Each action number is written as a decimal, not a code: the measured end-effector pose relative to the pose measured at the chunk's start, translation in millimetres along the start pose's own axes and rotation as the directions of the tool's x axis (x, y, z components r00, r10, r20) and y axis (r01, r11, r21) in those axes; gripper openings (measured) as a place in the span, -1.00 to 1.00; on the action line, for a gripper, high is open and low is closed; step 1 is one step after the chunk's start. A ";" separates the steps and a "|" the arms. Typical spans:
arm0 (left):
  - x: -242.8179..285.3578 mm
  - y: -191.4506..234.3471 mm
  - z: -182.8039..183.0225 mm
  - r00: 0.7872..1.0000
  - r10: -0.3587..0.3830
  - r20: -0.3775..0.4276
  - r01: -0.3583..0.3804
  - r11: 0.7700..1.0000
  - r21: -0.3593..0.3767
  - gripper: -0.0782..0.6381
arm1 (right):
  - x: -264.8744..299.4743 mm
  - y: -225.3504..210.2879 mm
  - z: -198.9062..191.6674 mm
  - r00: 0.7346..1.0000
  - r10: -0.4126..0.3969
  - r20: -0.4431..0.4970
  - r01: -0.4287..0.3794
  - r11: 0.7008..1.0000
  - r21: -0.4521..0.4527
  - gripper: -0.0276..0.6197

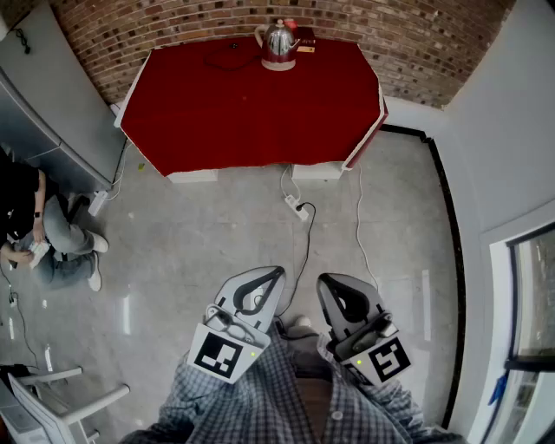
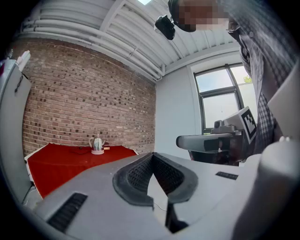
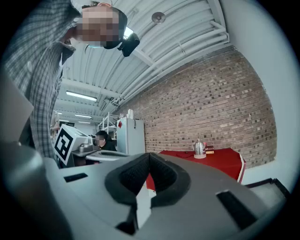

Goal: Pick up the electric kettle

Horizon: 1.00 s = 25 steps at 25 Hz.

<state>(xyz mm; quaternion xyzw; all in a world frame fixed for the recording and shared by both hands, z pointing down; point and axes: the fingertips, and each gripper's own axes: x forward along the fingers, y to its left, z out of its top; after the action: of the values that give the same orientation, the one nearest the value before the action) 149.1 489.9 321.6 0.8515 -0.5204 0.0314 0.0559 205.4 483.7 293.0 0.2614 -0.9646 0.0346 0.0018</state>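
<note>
Kettle at the far side of the table, both grippers held low and empty

The electric kettle (image 1: 279, 41) stands on its base near the back edge of the red-covered table (image 1: 251, 113), close to the brick wall (image 1: 173, 26) and well away from the person. The left gripper (image 1: 279, 270) and right gripper (image 1: 323, 279) sit close to the body over the floor, each with its jaws pressed together on nothing. The kettle looks like polished metal, so probably rigid, slippery on the body and heavier if filled. It is too small here to make out the handle clearly, but that would be the surest place to grip, lifting straight up off the base
</note>
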 end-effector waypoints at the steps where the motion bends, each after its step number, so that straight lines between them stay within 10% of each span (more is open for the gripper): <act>1: 0.2 0.1 0.0 1.000 -0.003 0.002 0.003 1.000 0.007 -0.76 | -0.7 -0.3 -2.1 1.000 0.000 -0.005 0.000 1.000 -0.007 -0.89; 25: -35.5 25.6 -0.1 0.999 -0.036 0.038 0.036 0.999 -0.002 -0.76 | 16.0 36.9 -2.5 0.998 -0.064 -0.002 0.064 0.995 -0.082 -0.89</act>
<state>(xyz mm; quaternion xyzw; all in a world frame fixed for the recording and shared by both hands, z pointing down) 110.1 509.7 319.4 0.8610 -0.5061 0.0136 0.0479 172.9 507.6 293.4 0.2918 -0.9563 -0.0046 0.0159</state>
